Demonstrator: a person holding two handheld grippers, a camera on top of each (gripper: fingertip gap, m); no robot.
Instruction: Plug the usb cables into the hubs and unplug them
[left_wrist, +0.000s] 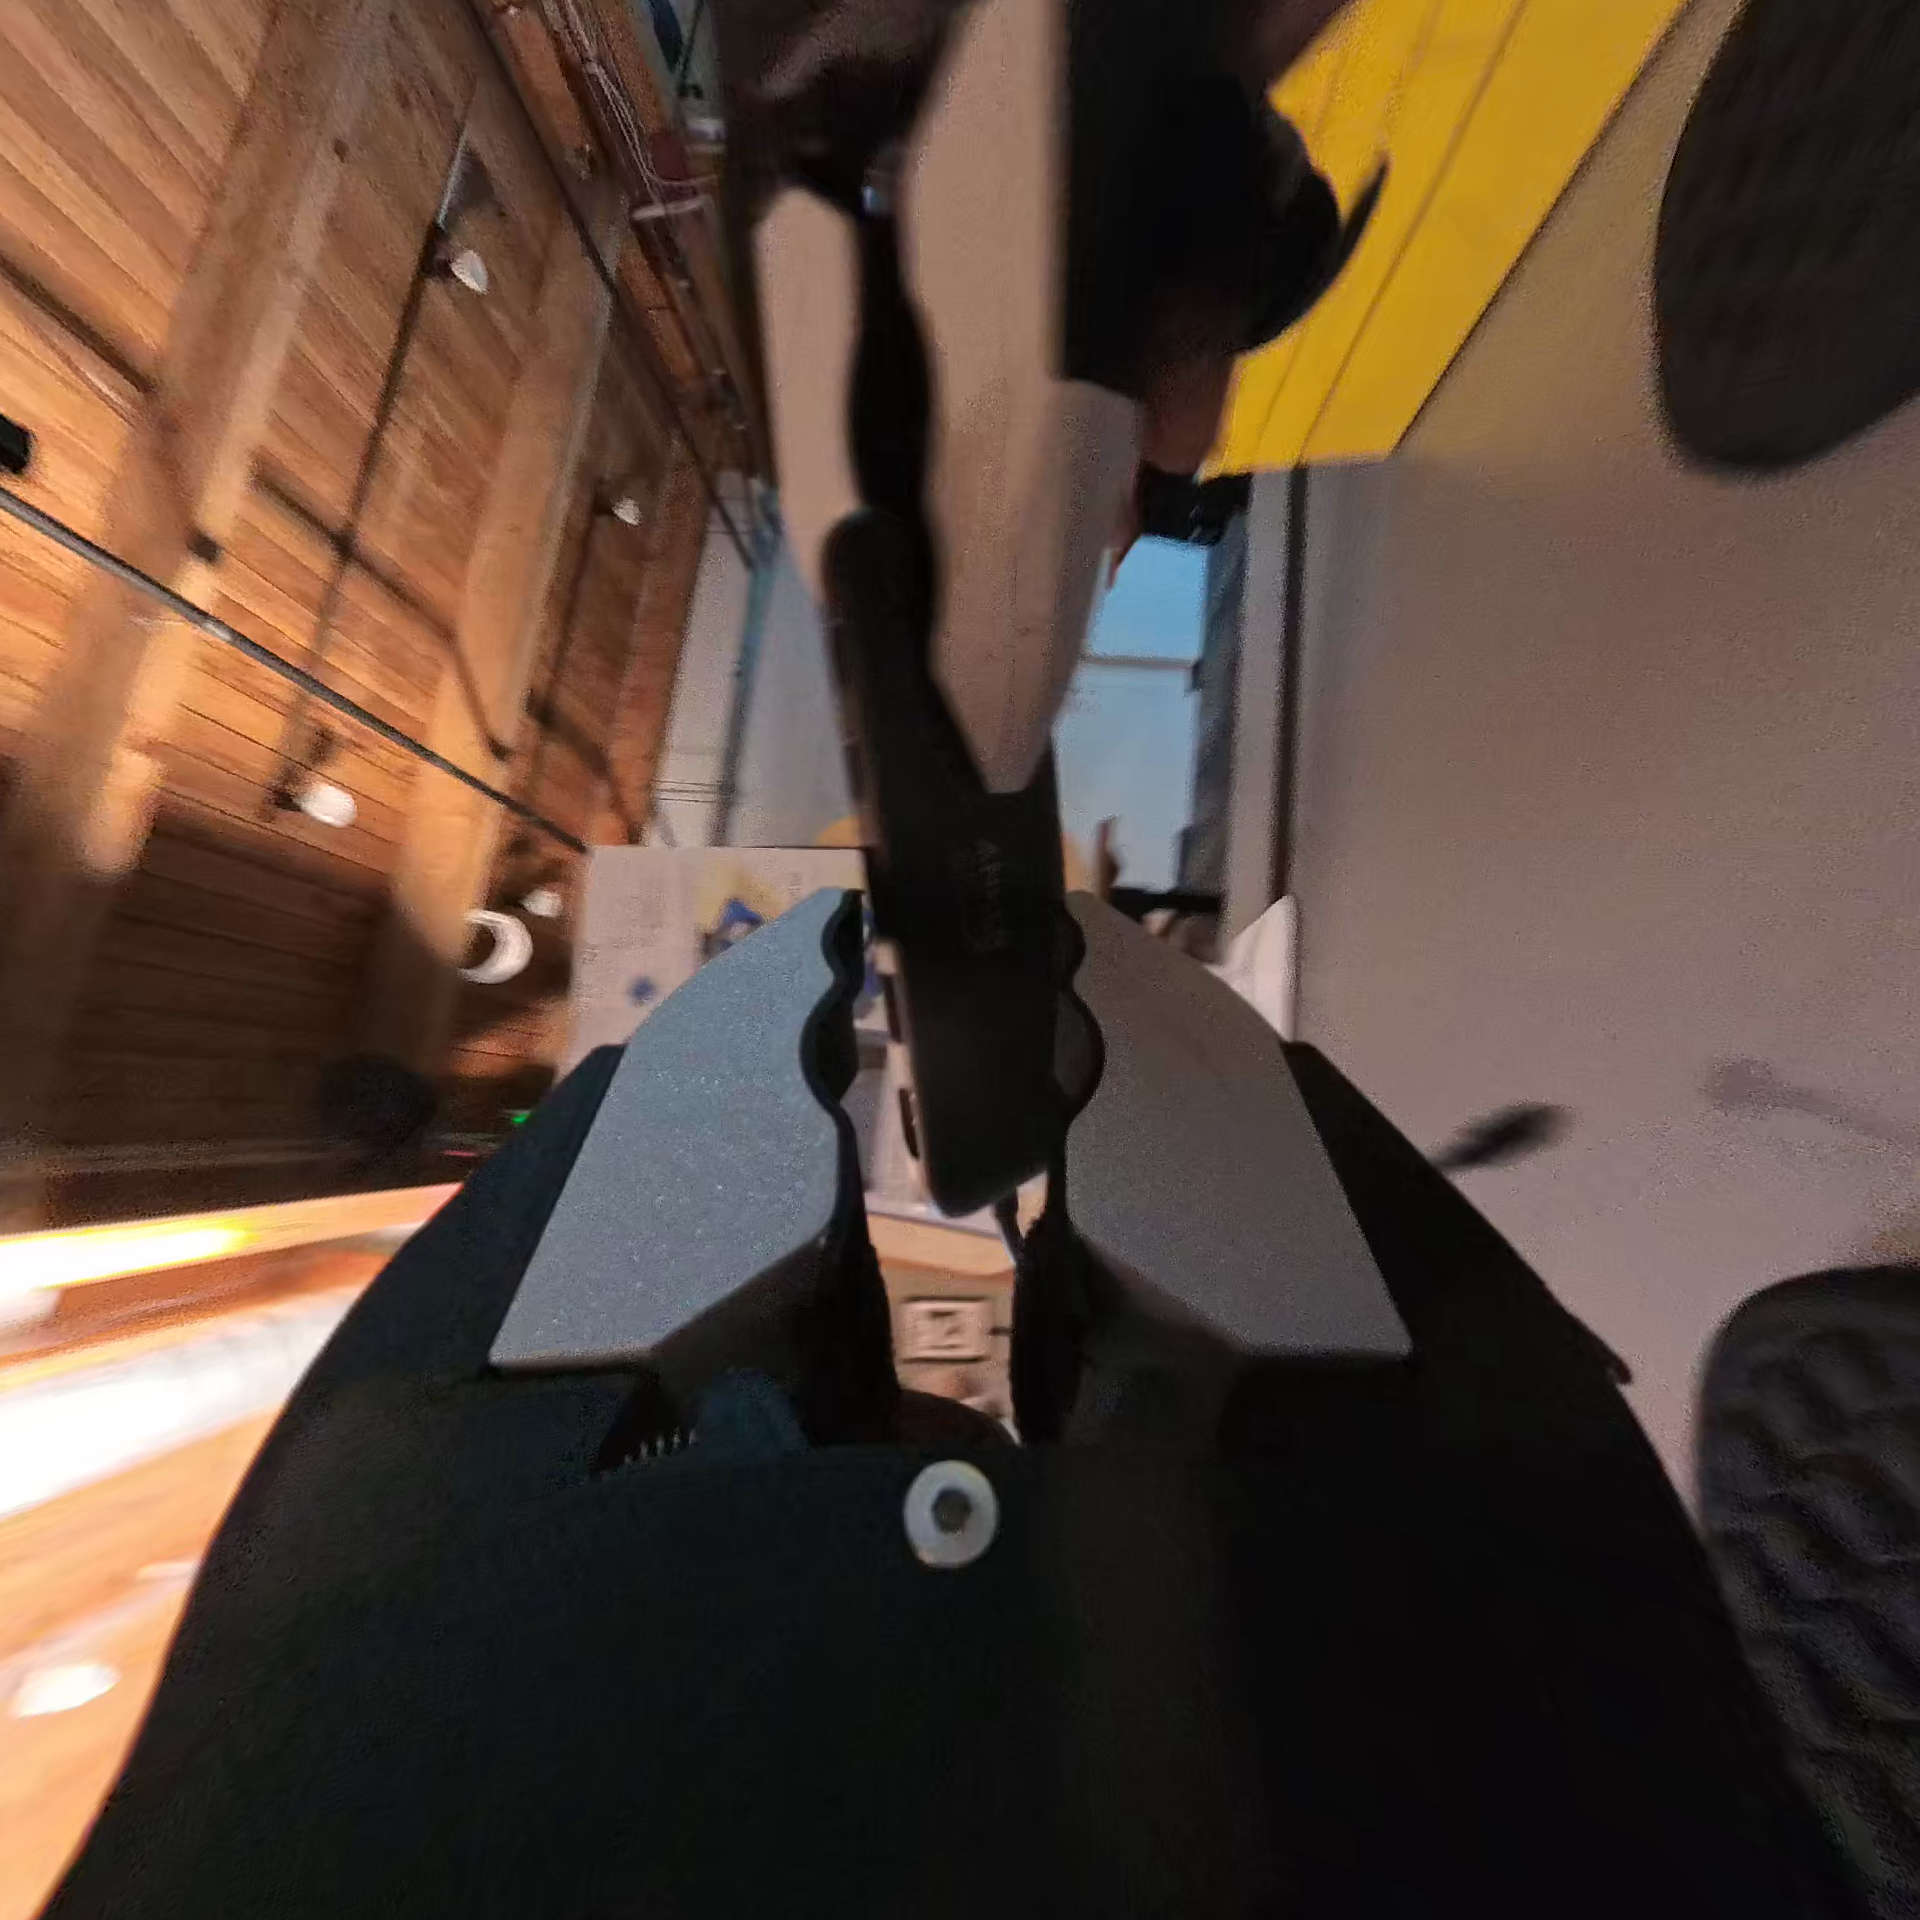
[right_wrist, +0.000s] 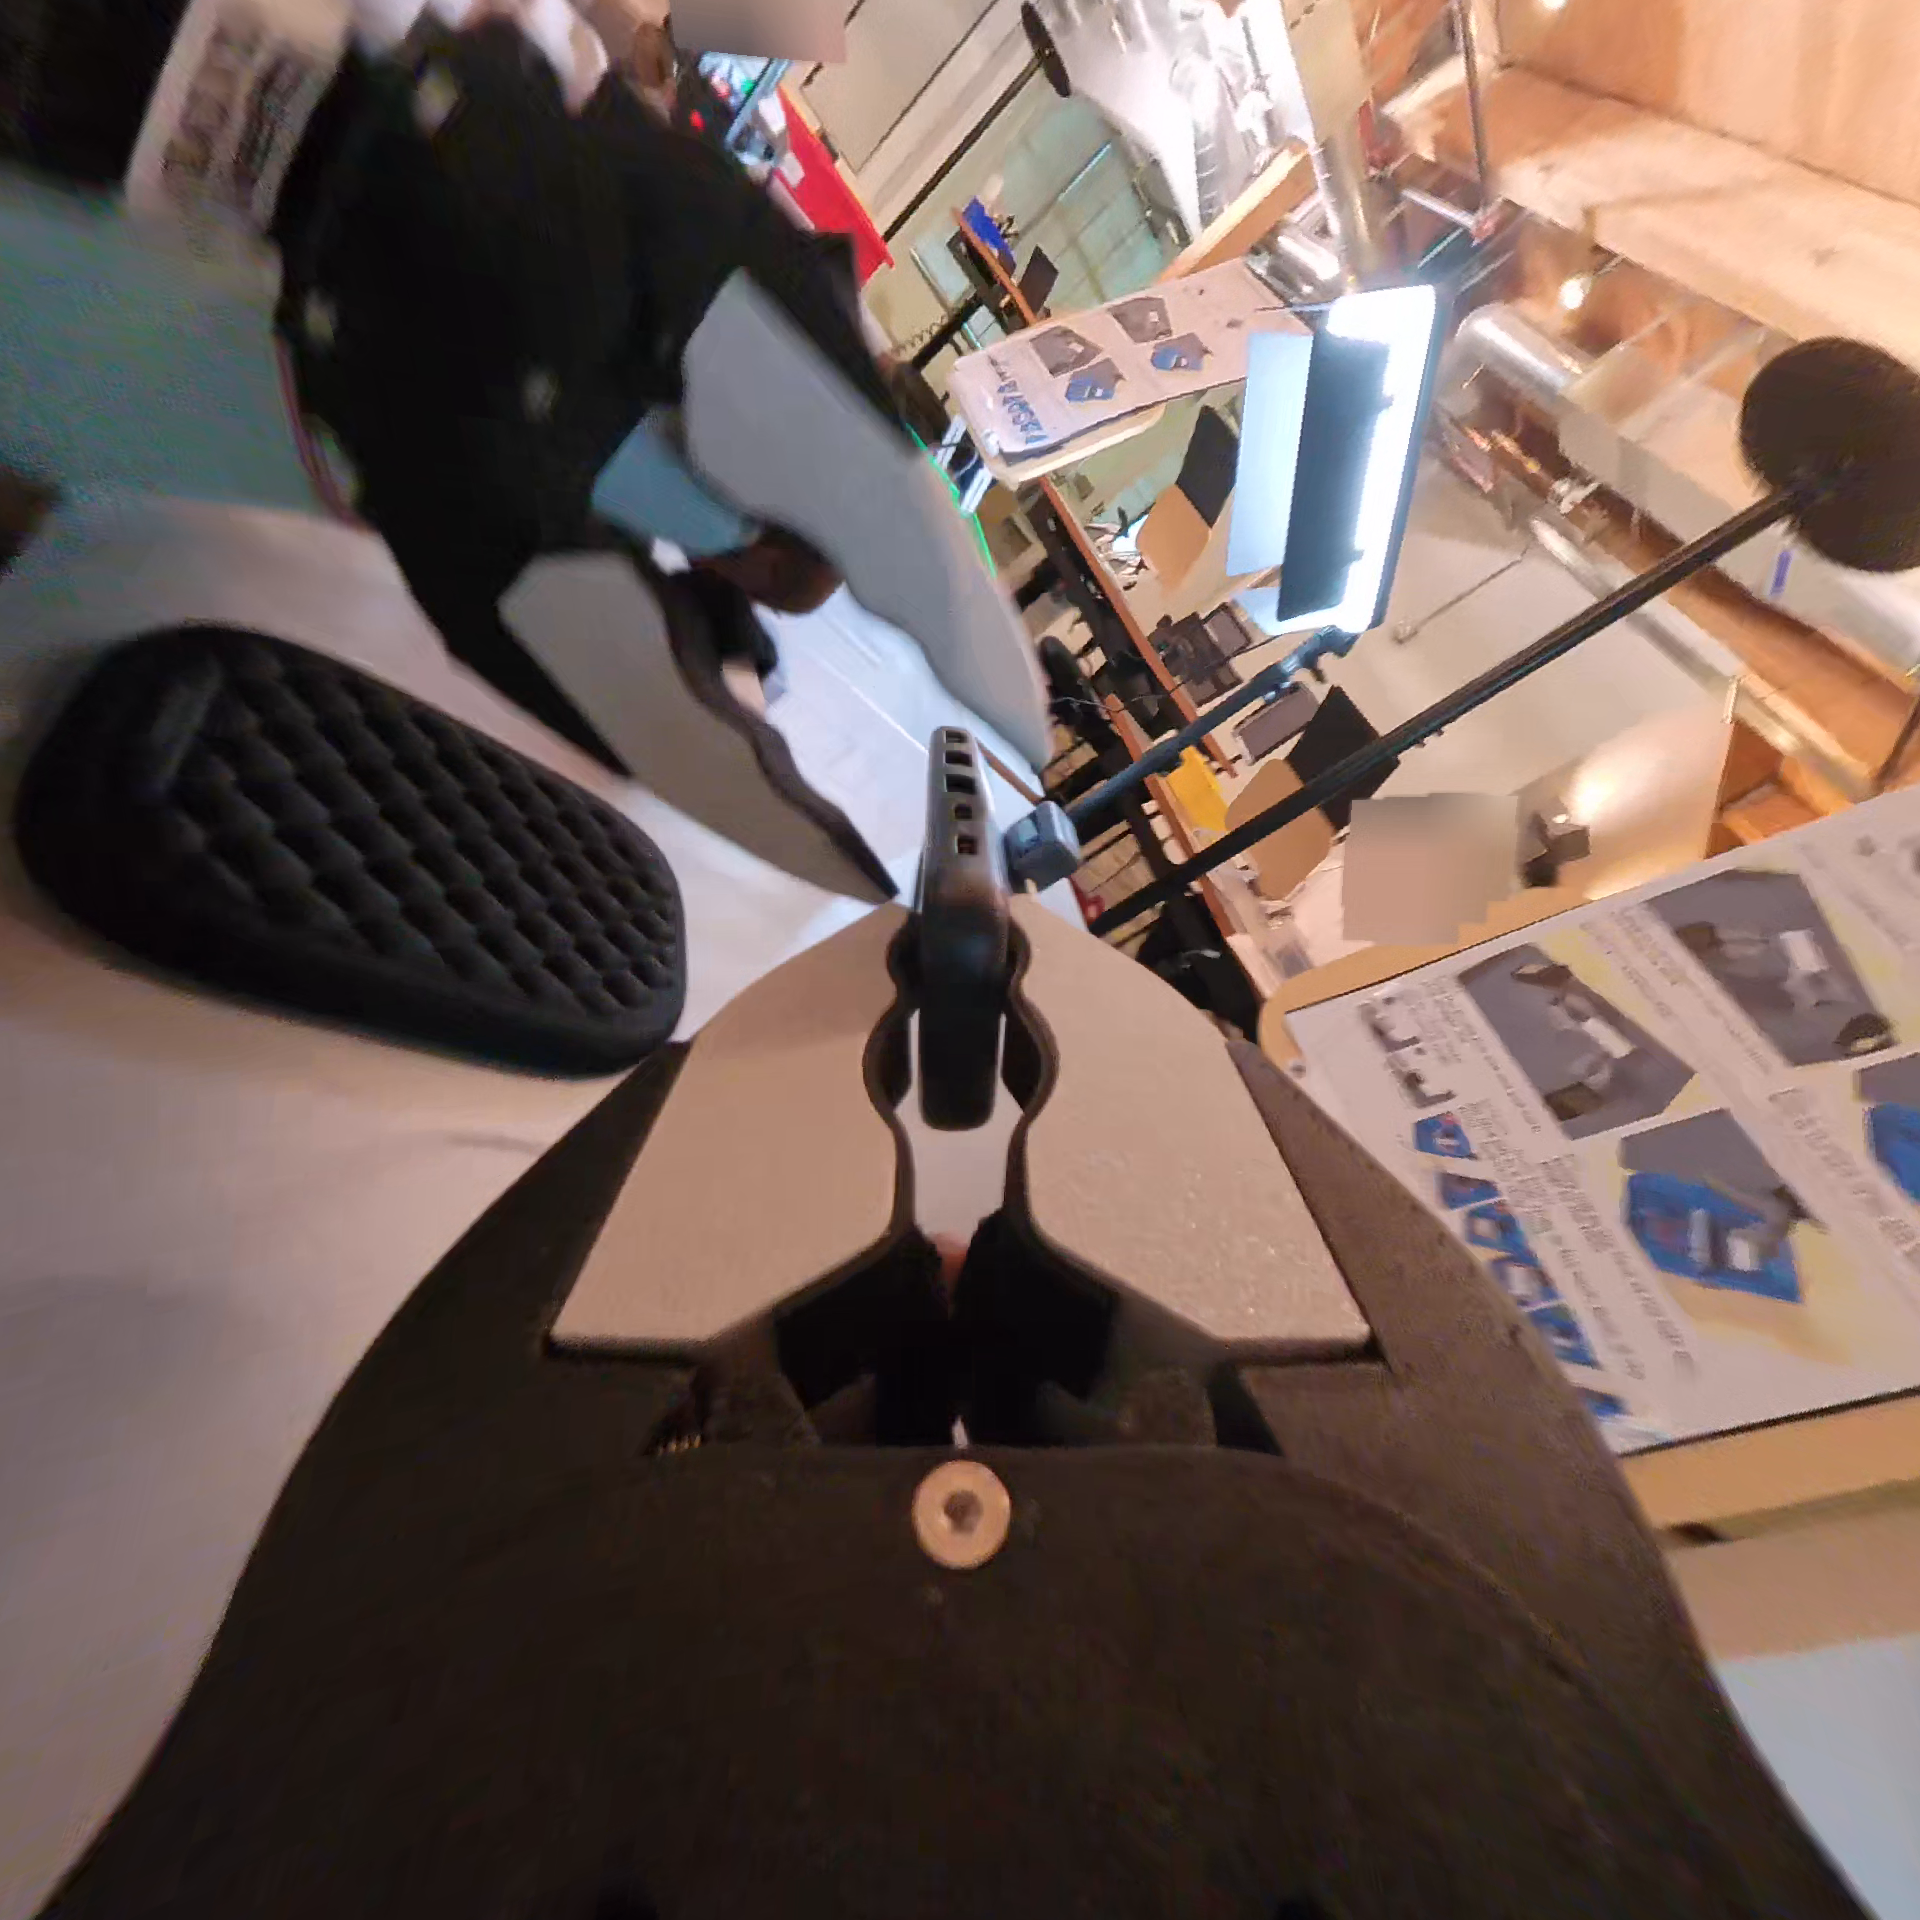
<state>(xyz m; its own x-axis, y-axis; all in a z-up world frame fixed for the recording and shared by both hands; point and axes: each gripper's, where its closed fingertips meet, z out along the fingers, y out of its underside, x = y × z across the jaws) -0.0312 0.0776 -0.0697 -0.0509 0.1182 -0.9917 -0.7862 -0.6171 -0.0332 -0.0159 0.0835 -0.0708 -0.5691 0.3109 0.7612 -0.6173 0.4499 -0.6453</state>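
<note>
Because both tools grip the same black hub (right_wrist: 961, 935) at frame centre, my right gripper (right_wrist: 956, 1023) pinches its near end while my left gripper (left_wrist: 961, 1039) clamps its flat body, steadying the ports. No cable plug shows clearly.

both grippers (left_wrist: 961, 1049) (right_wrist: 958, 1023) raised, fingers clamped shut.

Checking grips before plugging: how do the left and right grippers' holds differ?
Left gripper holds a black hub deep between its fingers, broad face showing; right gripper pinches a hub near its fingertips, ported edge showing. Both are shut on a black hub.
</note>
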